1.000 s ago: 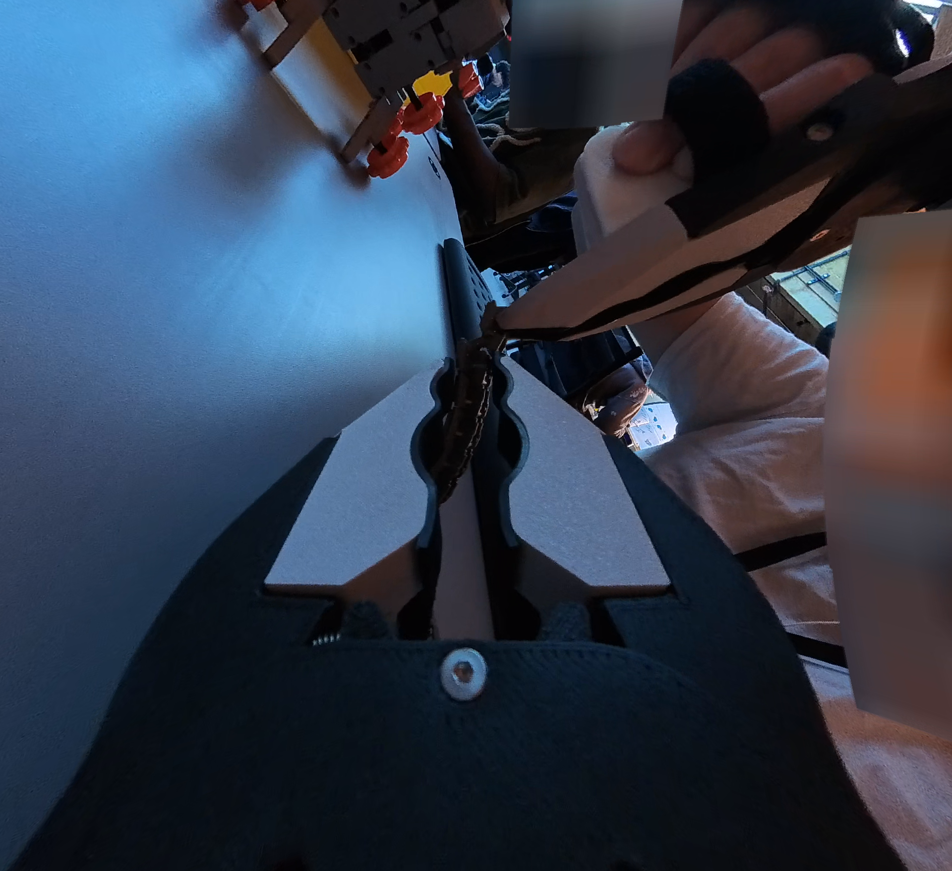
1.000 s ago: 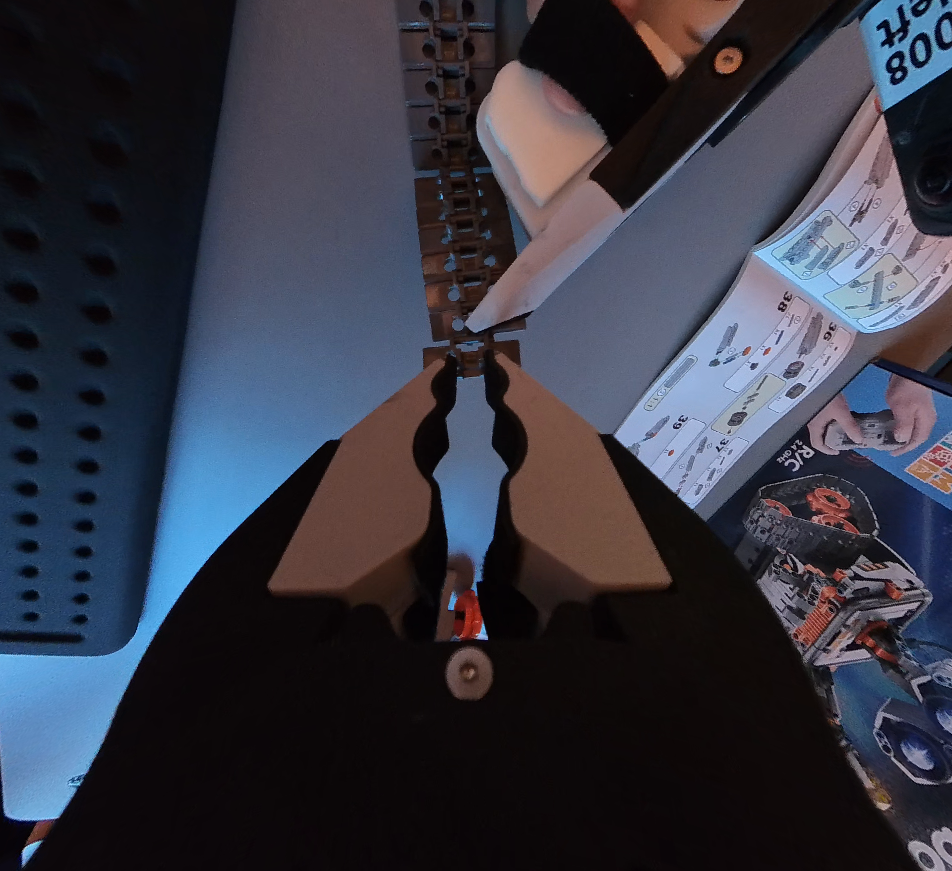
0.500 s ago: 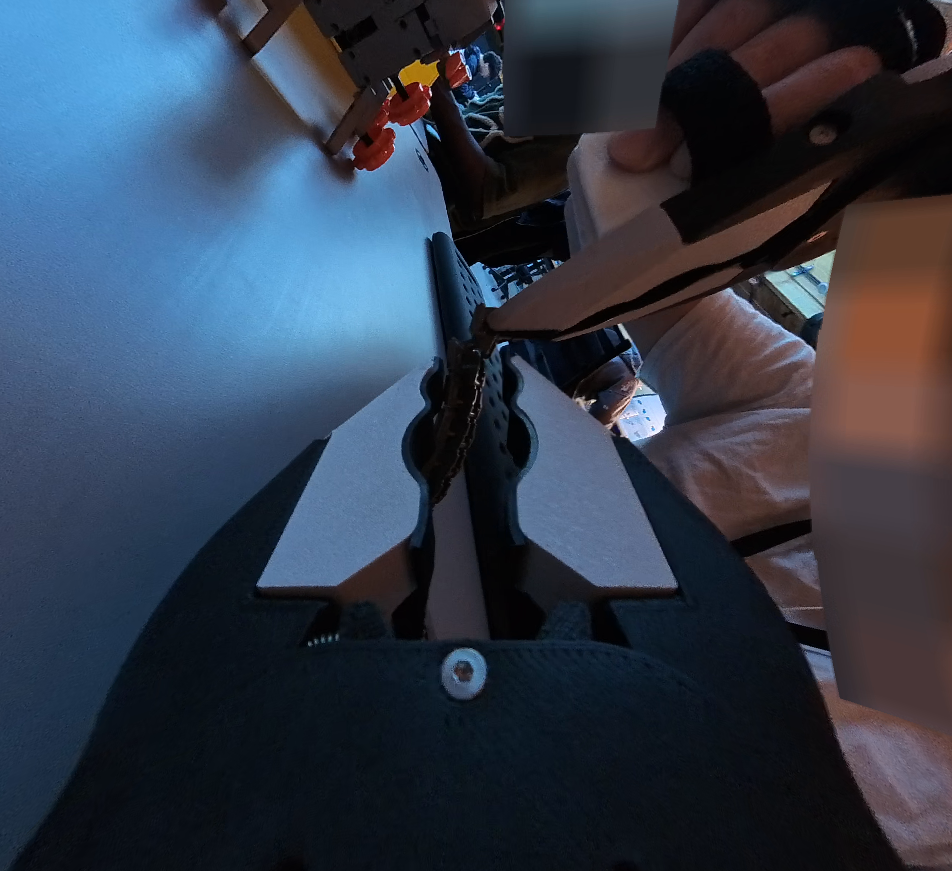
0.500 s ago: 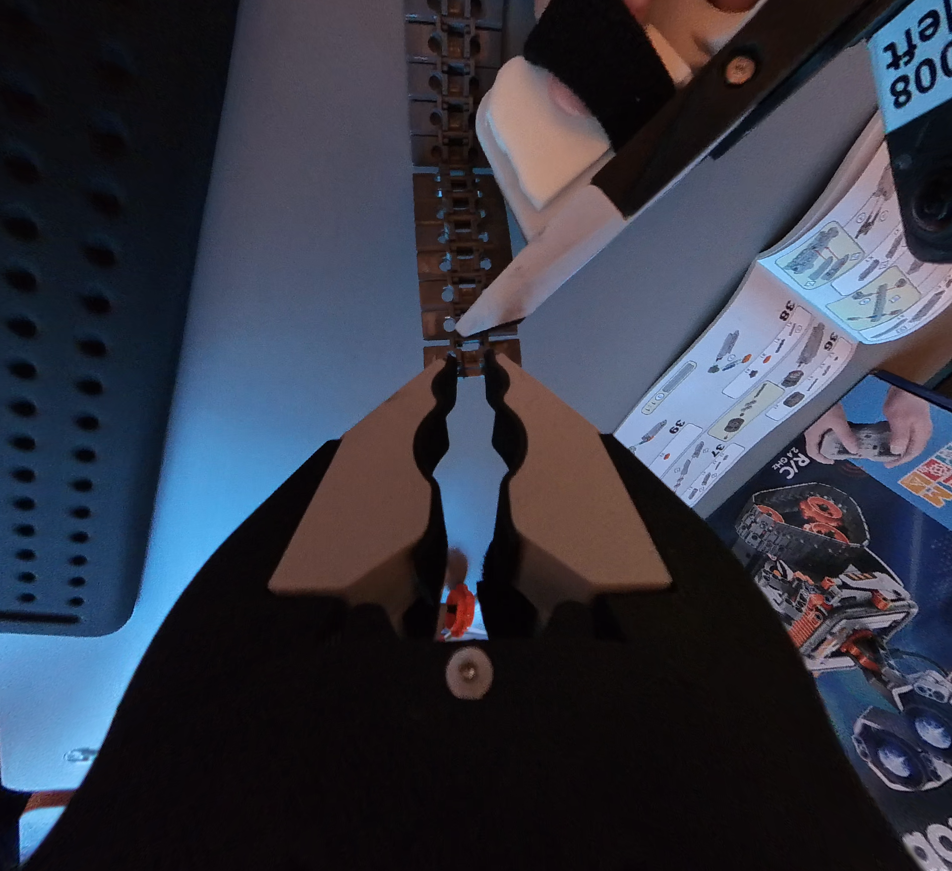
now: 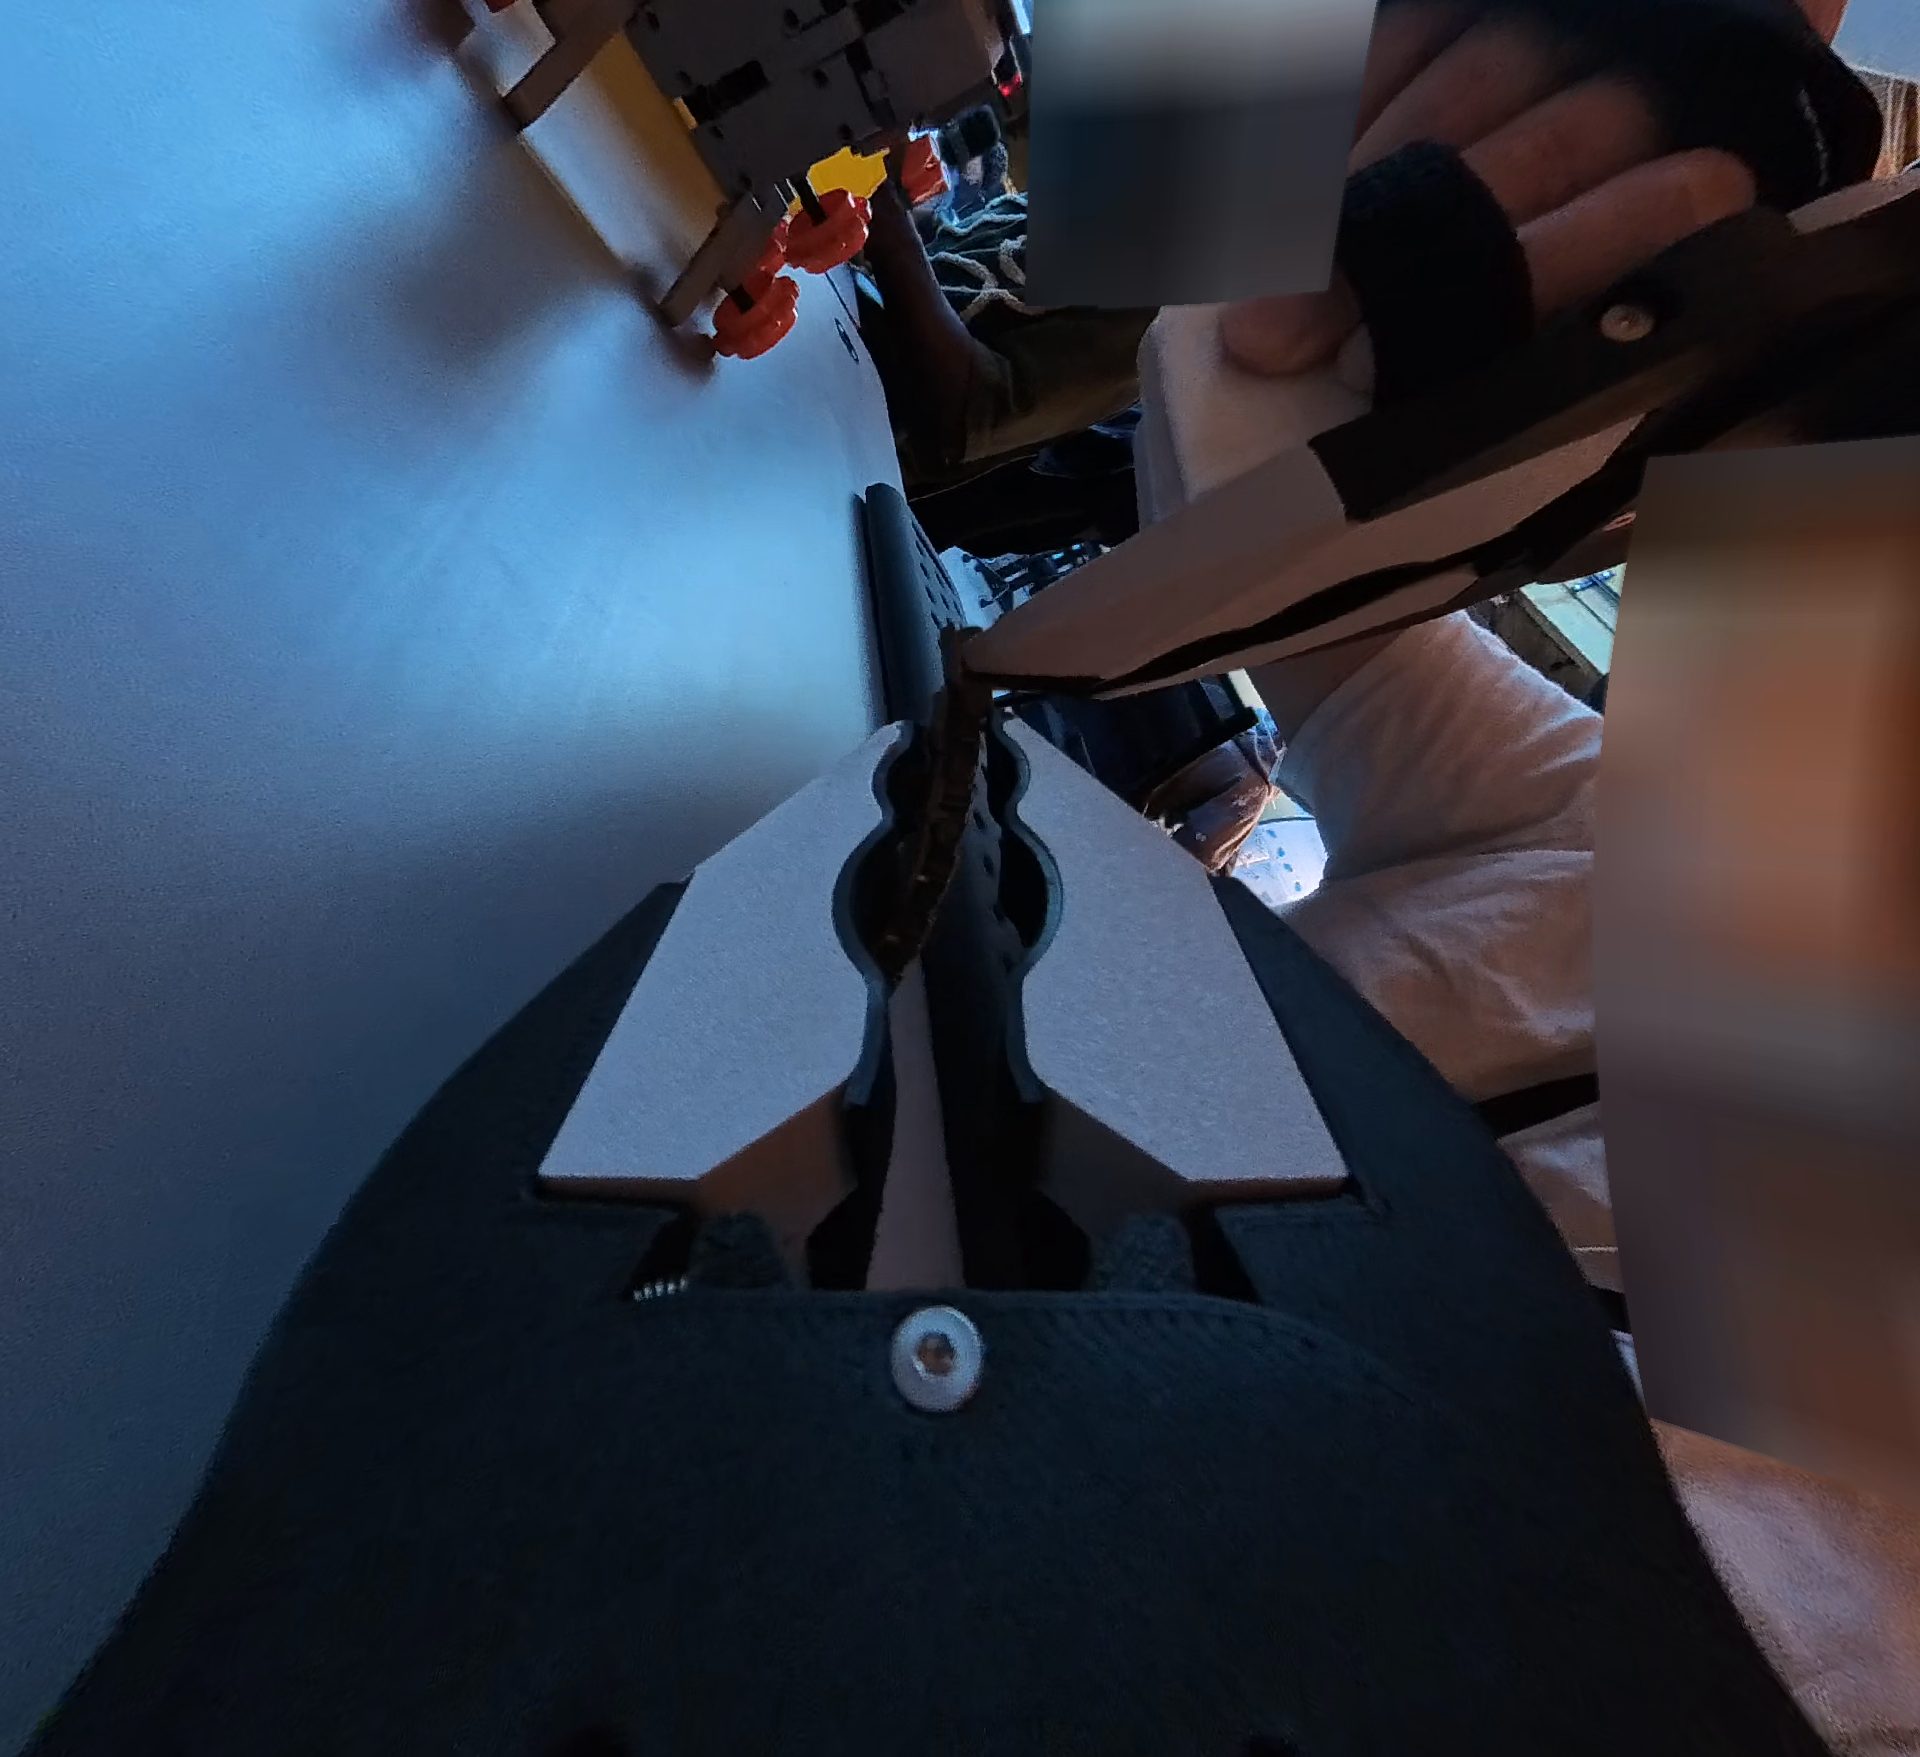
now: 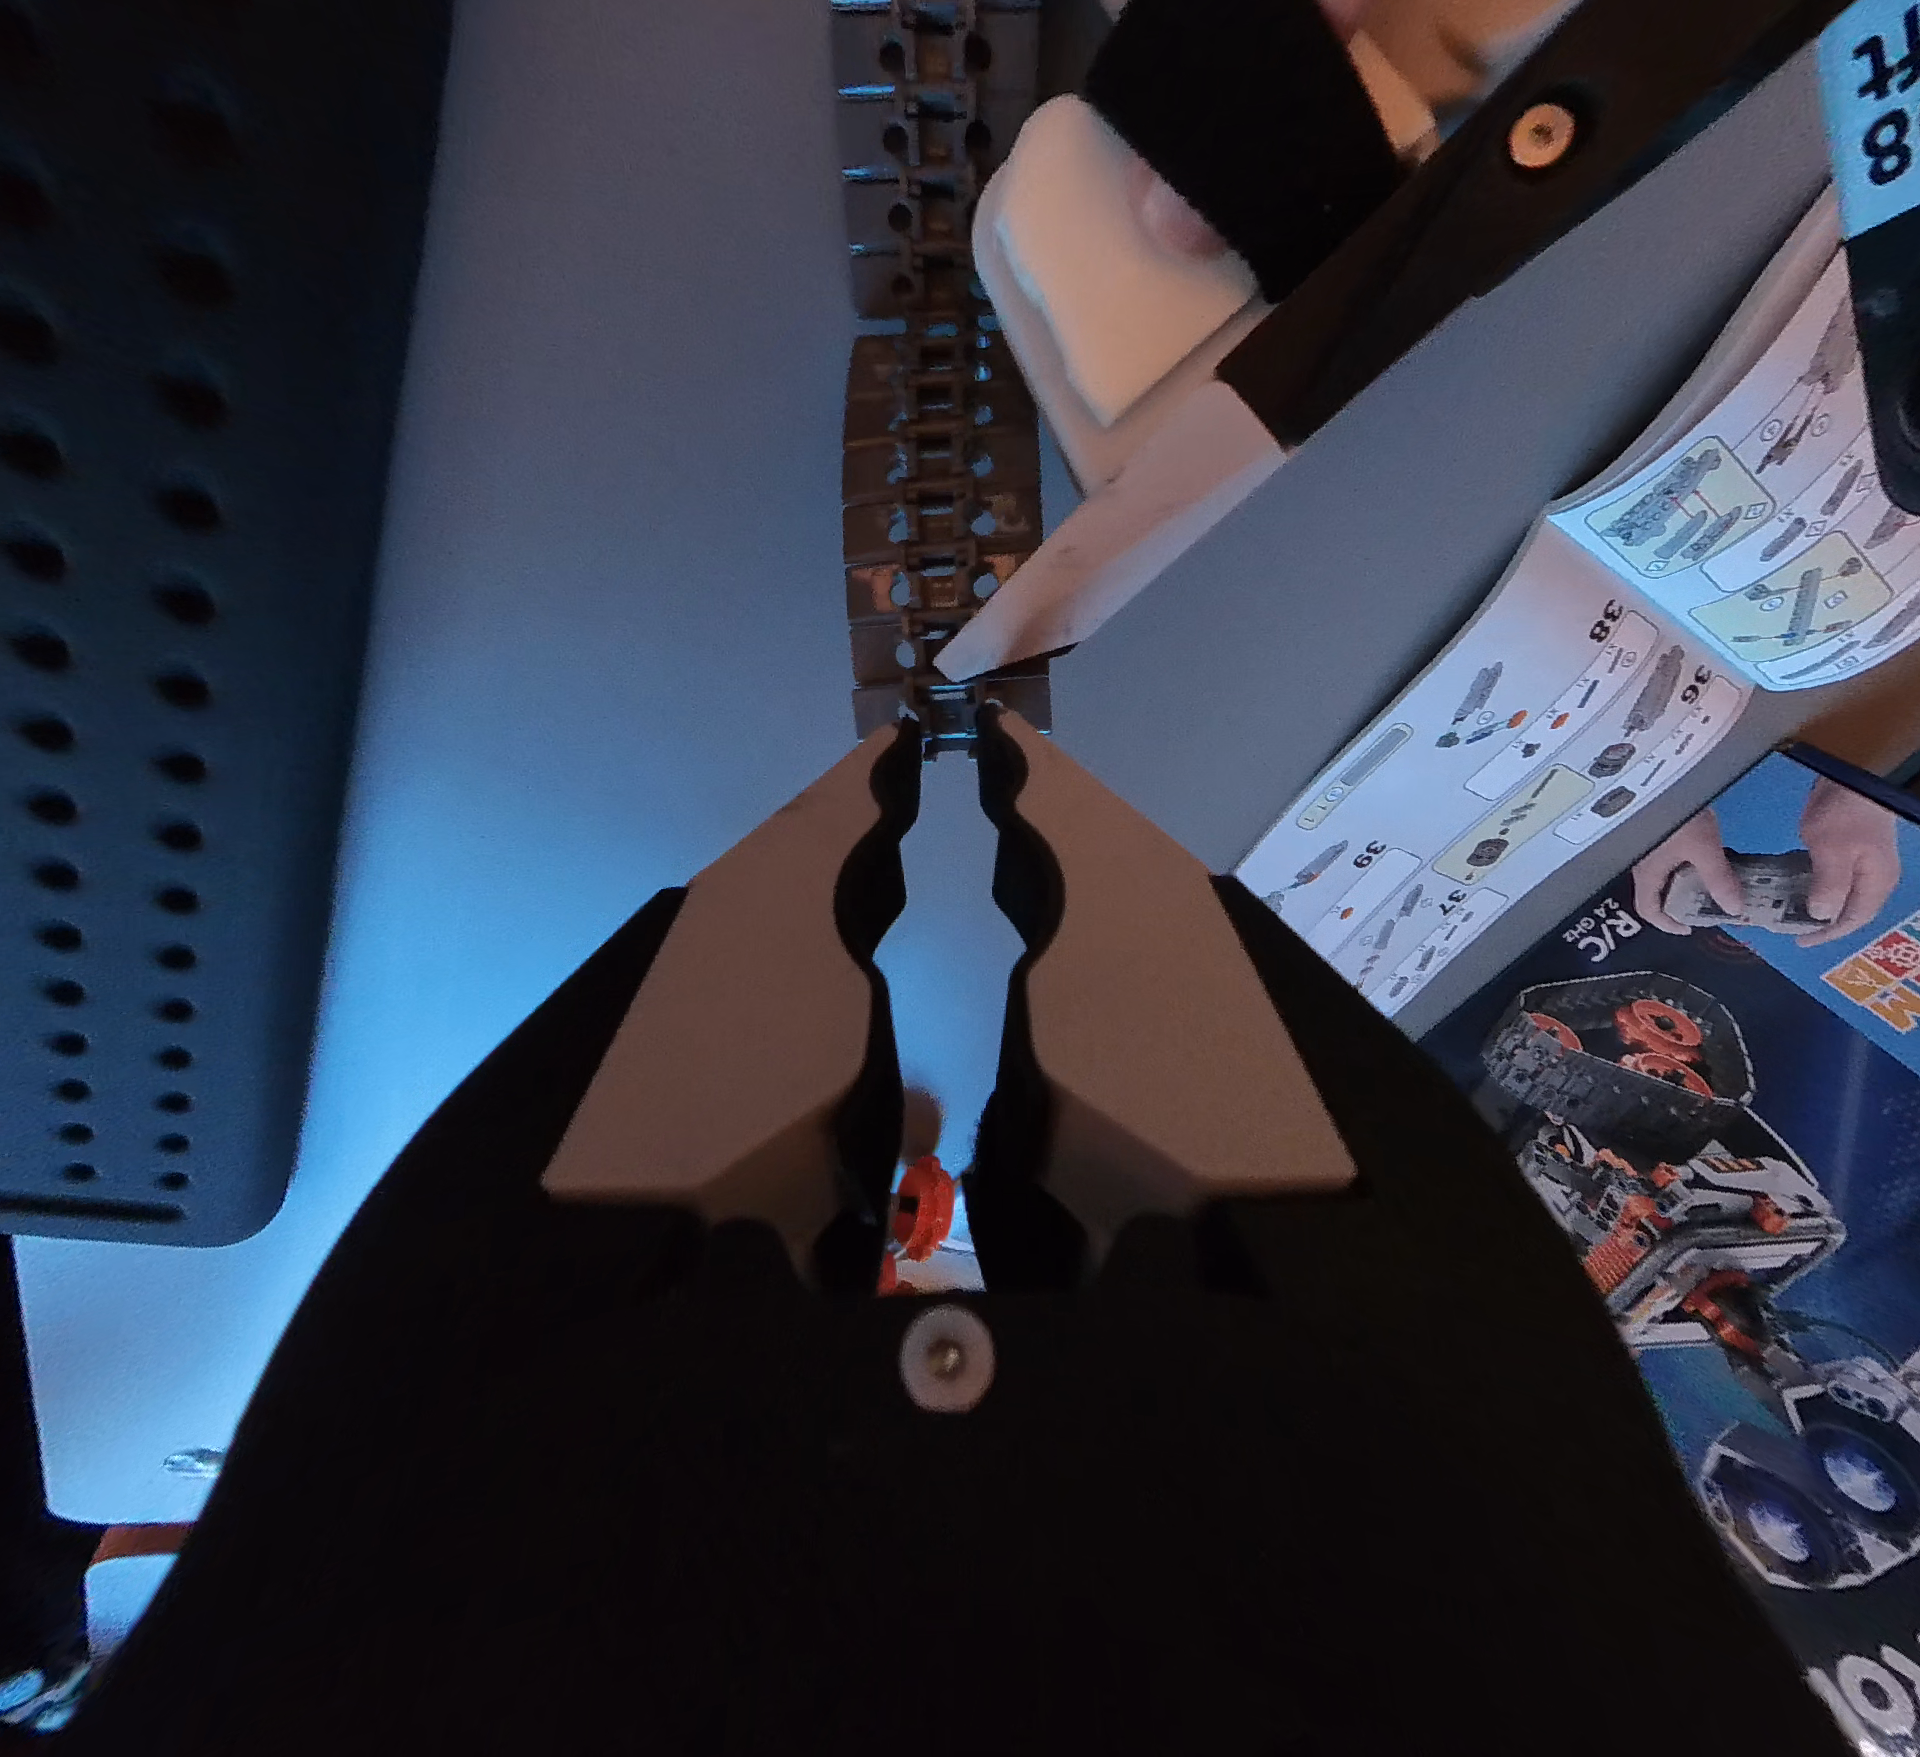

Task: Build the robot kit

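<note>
Grey desk [image 6: 644, 357] carries a long toy track chain [image 6: 940, 273], an instruction booklet [image 6: 1507, 772] and a printed toy box [image 6: 1714, 1188]. Right gripper [image 6: 948, 728] is clamped on the chain's end link. Left gripper [image 5: 951, 751] sits closed around the chain, beside the right gripper's tips. A grey-and-orange brick model [image 5: 790, 45] stands well apart.

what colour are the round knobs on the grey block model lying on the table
Orange-red. The knobs on the grey block model show best in the left wrist view.
</note>
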